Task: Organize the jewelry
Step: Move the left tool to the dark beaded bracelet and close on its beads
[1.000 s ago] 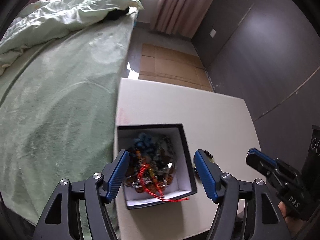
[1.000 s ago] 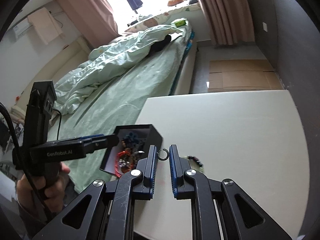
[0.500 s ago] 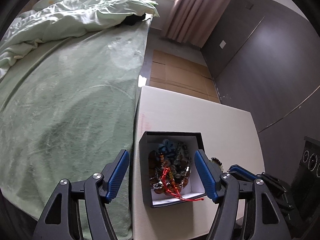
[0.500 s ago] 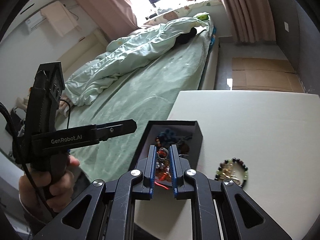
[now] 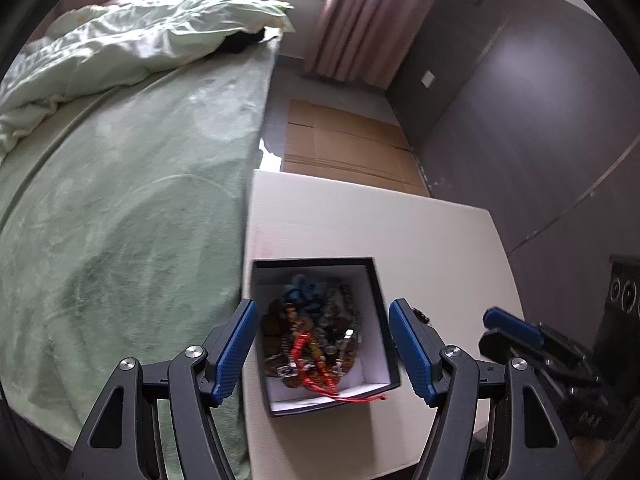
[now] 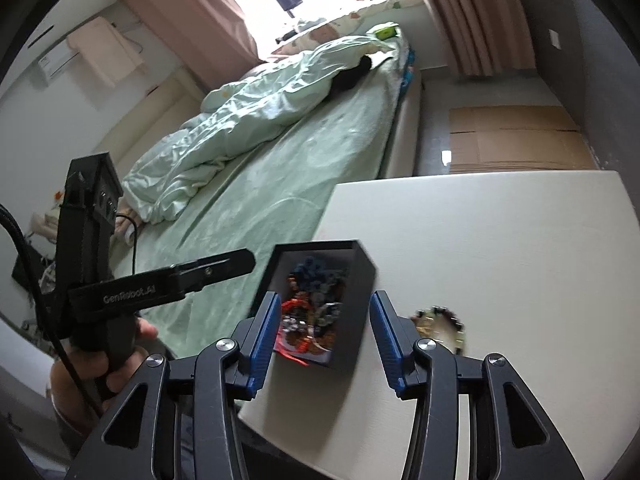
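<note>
Blue-padded right gripper (image 6: pixel 324 336) and left gripper (image 5: pixel 322 350), jaws wide apart, empty, above black box (image 5: pixel 384 320).

Open black box (image 5: pixel 382 320) heaped with jewelry (image 5: pixel 314 332), beaded bracelet (image 6: pixel 442 326) beside

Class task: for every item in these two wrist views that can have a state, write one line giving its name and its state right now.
Left gripper: open, holding nothing, fingers either side of the box.
Right gripper: open, holding nothing.
Jewelry box: lid off, upright on the white table, heaped with jewelry.
Red cord: trailing over the box's near rim.
Beaded bracelet: outside the box, flat on the table.
Curtains: drawn aside.
</note>
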Tool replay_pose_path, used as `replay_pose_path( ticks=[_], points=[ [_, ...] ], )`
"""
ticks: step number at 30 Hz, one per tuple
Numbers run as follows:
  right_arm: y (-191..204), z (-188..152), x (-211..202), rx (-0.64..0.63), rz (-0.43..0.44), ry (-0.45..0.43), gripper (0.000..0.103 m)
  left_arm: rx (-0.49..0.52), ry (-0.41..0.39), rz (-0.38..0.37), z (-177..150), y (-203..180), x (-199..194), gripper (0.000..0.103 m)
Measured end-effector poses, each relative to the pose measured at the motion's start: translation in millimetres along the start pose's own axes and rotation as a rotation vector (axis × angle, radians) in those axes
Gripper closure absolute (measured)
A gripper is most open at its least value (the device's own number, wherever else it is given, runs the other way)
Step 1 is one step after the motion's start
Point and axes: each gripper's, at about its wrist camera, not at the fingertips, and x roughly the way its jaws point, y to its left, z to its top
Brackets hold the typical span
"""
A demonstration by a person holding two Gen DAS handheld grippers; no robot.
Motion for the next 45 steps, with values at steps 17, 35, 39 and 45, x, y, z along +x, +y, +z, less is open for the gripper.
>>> replay_pose_path(
  ticks=[17,35,39,45],
  points=[
    [-80.1,-8.1,-49.5,0.177,-0.122,-0.022,0.056,0.247,0.066,-0.029,-19.4,-90.9,36.2,0.034],
    [-122.2,-16.6,-81.8,0.278,-0.116,-0.055,0.056,0.316,0.217,0.039,-28.9,-130.7,103.7,0.043],
    [-125.5,-16.9,-84.1,0.280,-0.108,-0.058,0.056,0.330,0.229,0.077,-29.2,-136.0,117.5,0.043],
    [-128.5,-17.2,-84.7,0.284,-0.101,-0.059,0.056,0.337,0.235,0.137,-26.2,-136.7,135.2,0.042]
  ],
)
